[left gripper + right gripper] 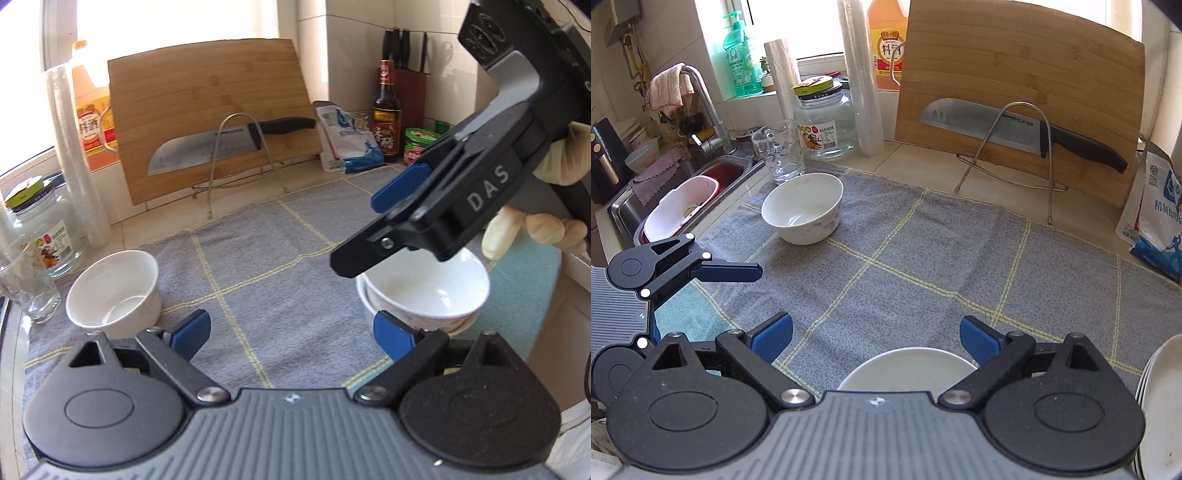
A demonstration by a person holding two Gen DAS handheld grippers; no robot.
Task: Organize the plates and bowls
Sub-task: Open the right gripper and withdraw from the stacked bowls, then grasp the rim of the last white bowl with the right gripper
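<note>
Left wrist view: both wide-open, empty grippers, left gripper (291, 334) and right gripper (364, 229); nested white ceramic bowls (424, 295) could be tipped by the right gripper; single white ceramic bowl (114, 291) stands well apart

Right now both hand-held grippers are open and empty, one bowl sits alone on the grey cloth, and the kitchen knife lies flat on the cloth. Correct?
Not quite. The kitchen knife does not lie on the grey cloth; it rests in a wire rack against the upright cutting board, as the right wrist view shows. The rest holds: left hand-held gripper and right hand-held gripper open and empty, lone bowl on the cloth.
</note>
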